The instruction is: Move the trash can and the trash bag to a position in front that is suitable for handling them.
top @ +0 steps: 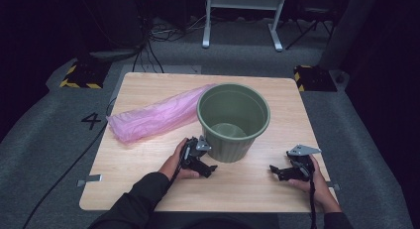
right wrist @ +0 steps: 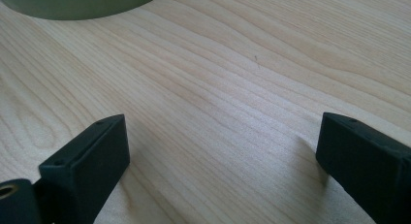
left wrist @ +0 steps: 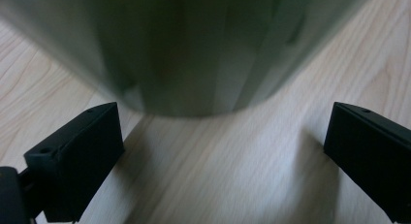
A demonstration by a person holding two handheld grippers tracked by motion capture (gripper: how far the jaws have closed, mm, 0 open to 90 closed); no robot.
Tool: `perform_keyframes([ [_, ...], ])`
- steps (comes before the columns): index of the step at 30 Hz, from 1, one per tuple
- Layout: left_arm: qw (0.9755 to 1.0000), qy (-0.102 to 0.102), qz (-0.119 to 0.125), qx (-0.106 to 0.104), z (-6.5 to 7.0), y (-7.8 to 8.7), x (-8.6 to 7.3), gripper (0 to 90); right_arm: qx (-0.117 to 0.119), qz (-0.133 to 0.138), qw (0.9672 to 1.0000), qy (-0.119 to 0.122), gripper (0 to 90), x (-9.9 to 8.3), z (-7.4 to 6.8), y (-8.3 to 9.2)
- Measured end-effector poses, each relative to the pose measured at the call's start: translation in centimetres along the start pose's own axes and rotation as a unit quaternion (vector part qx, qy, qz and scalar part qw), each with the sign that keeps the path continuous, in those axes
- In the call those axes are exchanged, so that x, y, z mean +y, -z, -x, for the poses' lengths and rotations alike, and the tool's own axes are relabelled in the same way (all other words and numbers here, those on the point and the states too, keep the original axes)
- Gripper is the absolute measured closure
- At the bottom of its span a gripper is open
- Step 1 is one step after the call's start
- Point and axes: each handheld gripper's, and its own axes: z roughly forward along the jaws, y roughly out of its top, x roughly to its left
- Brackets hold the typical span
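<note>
Two hand-held claws sit low over a pale wooden bench (top: 148,189), one on either side of a green ribbed bin (top: 233,121) that stands upright near the middle of the bench. At the bin's near-left foot, the left claw (top: 207,169) points at the bin's base, its jaws spread wide and gripping nothing; in the left gripper view the bin's wall (left wrist: 194,49) looms close and blurred between the two black jaws. To the bin's right, and apart from it, the right claw (top: 276,170) lies just above bare wood with its jaws likewise wide apart and empty; the right gripper view catches the edge of the bin's base (right wrist: 82,3) at the top left. Behind the bin, a crumpled pink plastic bag (top: 151,117) stretches along the bench towards its left edge, one end touching the bin's far-left side.
</note>
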Motion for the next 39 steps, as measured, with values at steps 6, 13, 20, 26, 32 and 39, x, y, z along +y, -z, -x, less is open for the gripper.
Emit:
perform_keyframes([
  [6, 0.9999, 0.013, -0.003, 0.008, 0.0, -1.2, 1.3, 0.5, 0.000, 0.000, 1.0000, 0.000, 5.0, 0.0, 0.0, 0.0],
  [13, 1.0000, 0.009, 0.001, 0.003, 0.0, -2.2, 2.3, 0.6, 0.000, 0.000, 1.0000, 0.000, 5.0, 0.0, 0.0, 0.0],
  [20, 0.9997, -0.014, -0.015, 0.011, 0.4, -0.4, 2.0, 19.8, 0.002, 0.000, 1.0000, 0.001, 5.1, 0.0, 0.0, 0.1],
  [26, 0.9993, 0.005, 0.006, 0.038, -1.4, 2.6, 0.8, 17.0, 0.006, 0.000, 1.0000, 0.004, 5.2, -0.1, -0.1, 0.1],
  [32, 0.9944, 0.038, 0.019, 0.096, -3.7, 6.9, -1.0, 18.3, 0.007, 0.000, 1.0000, 0.005, 5.2, -0.1, -0.1, 0.1],
  [39, 0.9844, 0.063, 0.017, 0.163, -6.9, 10.7, -3.8, 18.5, 0.009, 0.001, 0.9999, 0.007, 5.3, 0.0, -0.1, 0.0],
])
